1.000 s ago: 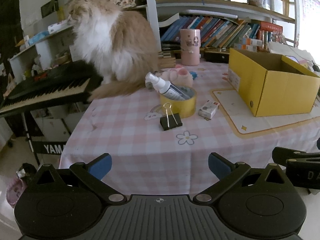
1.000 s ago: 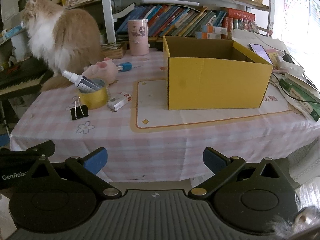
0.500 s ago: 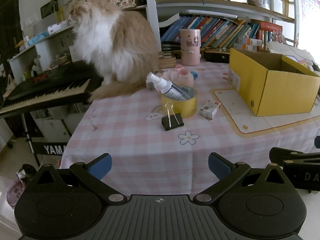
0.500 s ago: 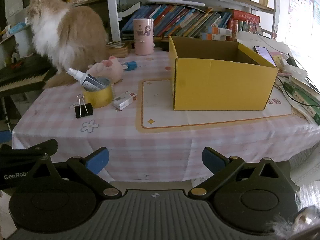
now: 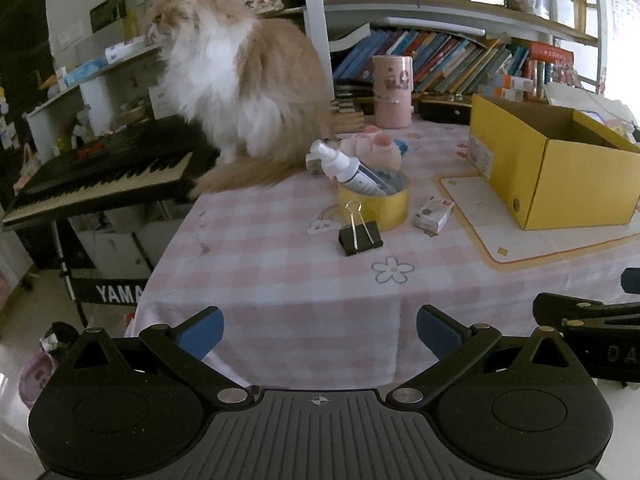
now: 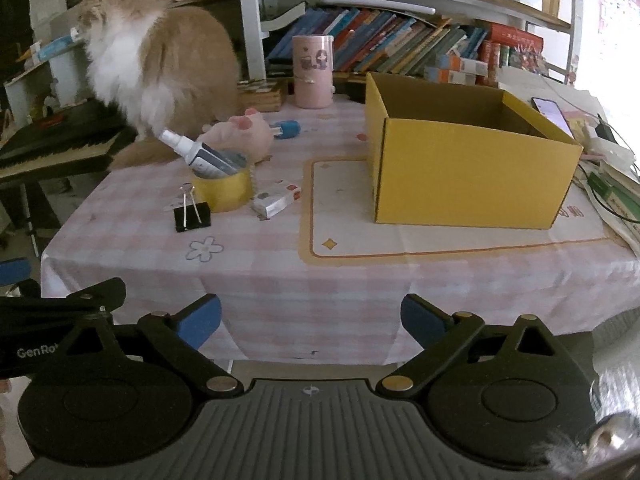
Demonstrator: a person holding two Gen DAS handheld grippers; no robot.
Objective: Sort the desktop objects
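Pink-and-white checked cloth covers the desk (image 6: 344, 276), which carries the items listed below.

- Yellow cardboard box (image 6: 468, 180): open-topped, standing on a cream mat with a yellow border (image 6: 400, 240) at the right side of the desk.
- Yellow tape roll (image 6: 222, 192): lying flat, left of the mat. A white spray bottle (image 6: 196, 152) leans tilted inside its core, nozzle pointing up and left.
- Black binder clip (image 6: 192, 216): just in front of the tape roll, wire handles raised; whether it touches the roll cannot be told.
- Small white carton (image 6: 276, 200): lying flat between the tape roll and the mat.
- Pink pig plush (image 6: 244, 134): behind the tape roll, with a small blue object (image 6: 288, 128) just to its right.
- Pink cylindrical container (image 6: 312, 72): upright at the rear of the desk, in front of the bookshelf (image 6: 400, 48).
- Long-haired cream-and-white cat (image 5: 240, 92): sitting at the far left corner of the desk, beside a black keyboard (image 5: 104, 180) on a stand.

Left tongs (image 5: 320, 332): spread wide, holding nothing, hovering off the near edge of the desk, well apart from every item.

Right tongs (image 6: 310, 322): likewise spread and holding nothing, off the near edge, facing the mat and box.
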